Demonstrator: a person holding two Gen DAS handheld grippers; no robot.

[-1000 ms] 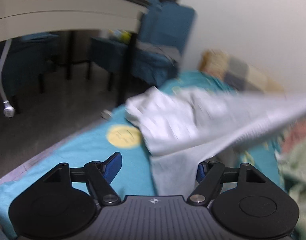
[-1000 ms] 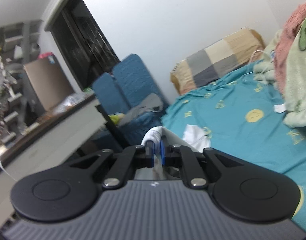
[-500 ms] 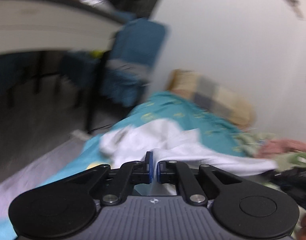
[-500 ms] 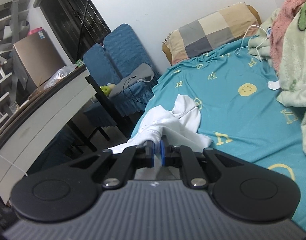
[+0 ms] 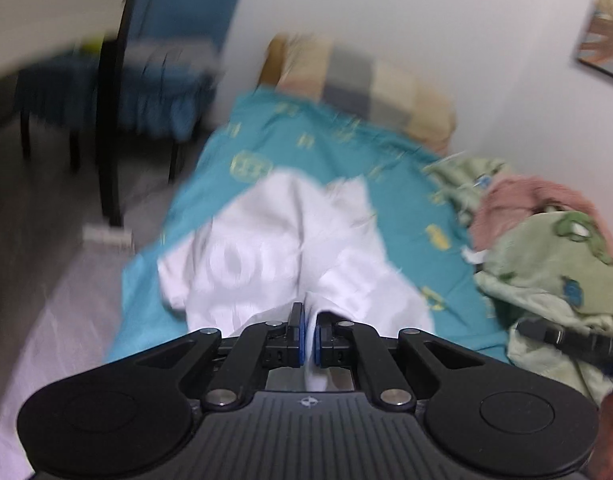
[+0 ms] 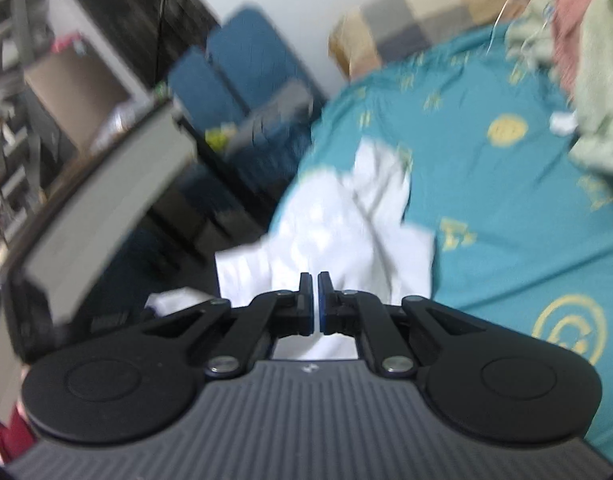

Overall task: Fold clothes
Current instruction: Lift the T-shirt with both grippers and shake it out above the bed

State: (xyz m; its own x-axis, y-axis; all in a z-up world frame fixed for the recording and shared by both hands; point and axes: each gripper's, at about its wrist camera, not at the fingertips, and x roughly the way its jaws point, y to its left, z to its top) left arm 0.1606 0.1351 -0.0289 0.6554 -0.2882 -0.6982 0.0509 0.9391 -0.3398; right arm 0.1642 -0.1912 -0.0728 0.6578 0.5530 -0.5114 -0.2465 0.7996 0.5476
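While both grippers are pinching the white garment [image 5: 290, 256], it is draping crumpled across the teal bed sheet [image 5: 346, 148] near the bed's edge. Left gripper [image 5: 309, 338] jaws are closing on a fabric fold; right gripper [image 6: 317, 308] jaws are nearly touching, seemingly clamping cloth too. Probably two edge grips for spreading it flat. Fabric is looking thin, limp, blurred.
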